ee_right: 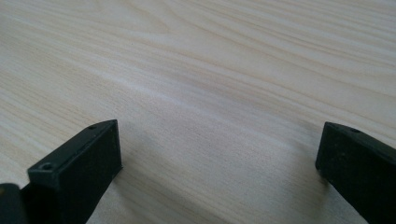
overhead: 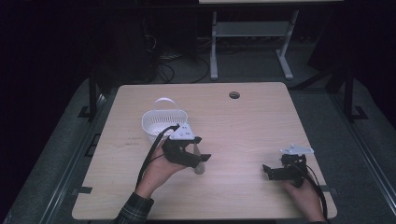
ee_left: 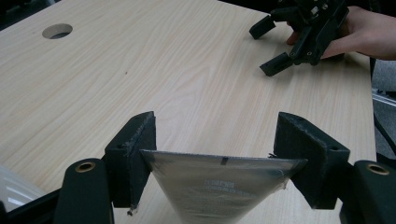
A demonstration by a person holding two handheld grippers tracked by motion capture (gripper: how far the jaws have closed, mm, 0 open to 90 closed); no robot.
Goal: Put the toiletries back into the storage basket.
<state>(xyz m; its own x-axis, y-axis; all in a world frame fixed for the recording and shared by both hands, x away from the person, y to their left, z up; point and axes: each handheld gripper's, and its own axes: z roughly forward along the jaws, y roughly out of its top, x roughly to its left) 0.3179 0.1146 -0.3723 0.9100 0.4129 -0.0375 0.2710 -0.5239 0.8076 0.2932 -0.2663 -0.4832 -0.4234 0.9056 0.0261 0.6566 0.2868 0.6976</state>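
A white basket (overhead: pixel 163 122) with an upright handle stands on the tabletop (overhead: pixel 243 121) left of the middle, nearer the left edge than the right and well back from the near edge. Just in front of it, toward the near edge, the left hand (overhead: pixel 156 170) carries the left gripper (overhead: pixel 198 150), whose black jaws point toward the right edge. In the left gripper view its pads (ee_left: pixel 137 154) press on the two ends of the flat top edge of a shiny, cone-shaped packet (ee_left: pixel 219 186), silvery grey with a small dark mark and faint print; the packet narrows downward between them, so this gripper holds the packet. In the high view the packet's lower end shows pale beneath the jaws. A round hole (overhead: pixel 234 95) sits near the far edge. By the near right corner the right hand (overhead: pixel 306 196) rests with the right gripper (overhead: pixel 269 171), jaws spread wide over bare wood.
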